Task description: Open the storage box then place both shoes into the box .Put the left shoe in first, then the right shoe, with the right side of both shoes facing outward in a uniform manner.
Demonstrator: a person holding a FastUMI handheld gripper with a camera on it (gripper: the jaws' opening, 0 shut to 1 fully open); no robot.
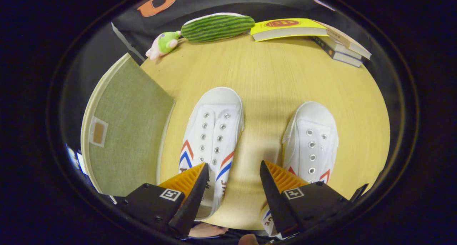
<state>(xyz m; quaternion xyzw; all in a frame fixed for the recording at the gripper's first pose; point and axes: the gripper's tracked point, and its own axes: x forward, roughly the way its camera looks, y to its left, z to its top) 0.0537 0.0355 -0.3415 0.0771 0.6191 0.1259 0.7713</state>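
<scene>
My two shoes: left shoe [213, 138] and right shoe [311, 145] white, red-blue chevron stripes, silver eyelets. Box lid [128, 123] olive-green fabric, tan patch. Worktop [271, 80] pale yellow wood grain. At far edge: plush [217, 27] striped dark-light green; top book [287, 29] yellow cover.

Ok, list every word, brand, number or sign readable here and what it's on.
No text reads clearly.
Yellow paperback book: red oval logo, lettering too small.
White canvas shoe beside the green fabric storage box: dark side print, blurred.
Other white canvas shoe: heel print, blurred.
Box's tan patch: no legible text.
Open tool: square coded markers, no words.
</scene>
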